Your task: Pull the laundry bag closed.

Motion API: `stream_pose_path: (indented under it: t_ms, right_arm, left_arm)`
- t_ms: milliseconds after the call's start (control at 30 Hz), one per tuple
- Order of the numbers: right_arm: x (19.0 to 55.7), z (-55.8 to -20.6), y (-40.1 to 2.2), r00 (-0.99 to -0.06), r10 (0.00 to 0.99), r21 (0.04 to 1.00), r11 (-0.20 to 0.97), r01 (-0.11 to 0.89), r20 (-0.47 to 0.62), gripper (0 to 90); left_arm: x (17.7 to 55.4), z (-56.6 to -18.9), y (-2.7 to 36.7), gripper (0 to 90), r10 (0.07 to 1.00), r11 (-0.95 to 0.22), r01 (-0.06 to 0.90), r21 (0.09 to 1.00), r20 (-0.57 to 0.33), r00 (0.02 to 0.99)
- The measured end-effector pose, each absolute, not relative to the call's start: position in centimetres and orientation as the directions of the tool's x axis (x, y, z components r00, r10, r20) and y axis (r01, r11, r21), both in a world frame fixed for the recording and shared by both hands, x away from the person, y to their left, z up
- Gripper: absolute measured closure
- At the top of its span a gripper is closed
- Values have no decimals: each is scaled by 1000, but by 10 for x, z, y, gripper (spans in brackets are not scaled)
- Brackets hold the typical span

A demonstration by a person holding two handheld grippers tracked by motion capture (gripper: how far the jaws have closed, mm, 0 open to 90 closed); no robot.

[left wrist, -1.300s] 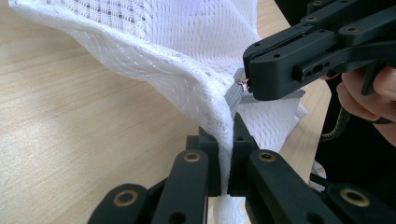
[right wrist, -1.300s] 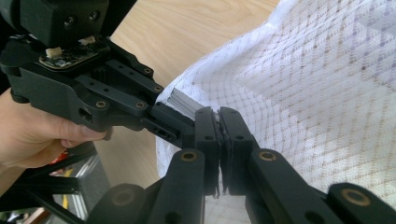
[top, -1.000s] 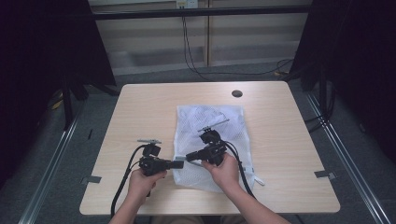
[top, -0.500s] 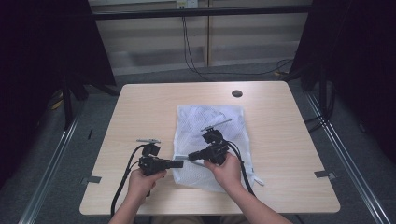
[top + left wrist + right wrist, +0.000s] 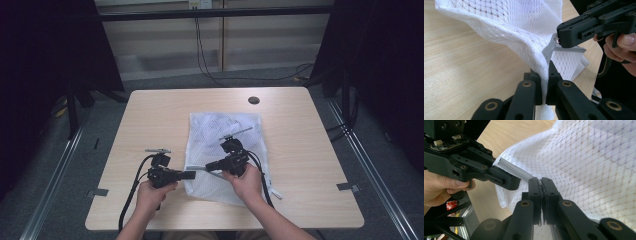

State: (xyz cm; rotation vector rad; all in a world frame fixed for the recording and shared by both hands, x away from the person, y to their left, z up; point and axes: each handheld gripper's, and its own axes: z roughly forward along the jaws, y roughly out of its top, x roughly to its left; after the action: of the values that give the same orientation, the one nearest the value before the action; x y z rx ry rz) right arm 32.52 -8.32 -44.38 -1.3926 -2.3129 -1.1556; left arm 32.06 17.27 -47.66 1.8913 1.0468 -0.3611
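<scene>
Near the tabletop's front edge, the left gripper (image 5: 191, 175) clamps the mesh bag (image 5: 225, 135) at its corner while the right gripper (image 5: 210, 166), just beside, pinches the zipper (image 5: 549, 48) running between them.

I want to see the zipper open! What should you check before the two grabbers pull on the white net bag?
1. Left gripper shut on the mesh bag edge: ok.
2. Right gripper shut at the grey zipper: ok; whether it has the pull tab, cannot tell.
3. Zipper strip stretched between both grippers, not bunched: ok.
4. Rest of the bag lies flat on the table: ok.
5. Cables away from the bag: left ok, right not ok, it runs over the mesh.
</scene>
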Motion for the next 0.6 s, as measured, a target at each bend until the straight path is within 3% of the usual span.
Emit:
stream_pose_path:
  t_ms: [600]
  right_arm:
    - [326, -448, -91, -529, 664, 515, 244, 822, 529, 867]
  left_arm:
    - [321, -477, 173, 884, 520, -220, 785, 579, -611, 597]
